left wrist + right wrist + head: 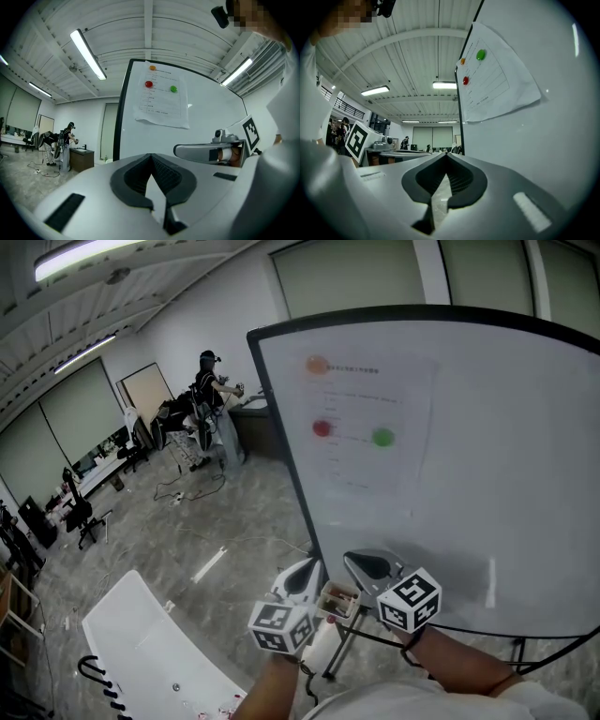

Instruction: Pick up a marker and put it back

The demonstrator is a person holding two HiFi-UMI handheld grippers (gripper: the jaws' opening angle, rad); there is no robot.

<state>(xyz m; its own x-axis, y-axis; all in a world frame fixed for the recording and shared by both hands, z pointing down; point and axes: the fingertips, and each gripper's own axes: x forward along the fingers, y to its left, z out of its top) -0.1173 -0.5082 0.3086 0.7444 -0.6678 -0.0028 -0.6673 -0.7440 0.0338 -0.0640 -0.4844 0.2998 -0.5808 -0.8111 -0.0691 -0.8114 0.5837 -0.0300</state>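
Observation:
No marker shows in any view. A whiteboard (pixel 487 474) stands in front of me, with a paper sheet (pixel 370 427) pinned on it by orange, red and green magnets. My left gripper (pixel 304 572) points up at the board's lower left corner, jaws shut on nothing; in its own view its tips (pixel 151 157) meet. Just to its right, my right gripper (pixel 367 565) is also shut and empty, tips (pixel 446 155) together, close to the board's face. A small brownish box (pixel 337 597) sits between the two grippers; what it holds is unclear.
The board's dark stand legs (pixel 342 648) run down below the grippers. A white table (pixel 155 643) lies at lower left. Far back, a person (pixel 208 381) works by a dark cabinet (pixel 253 427), with chairs and cables on the floor.

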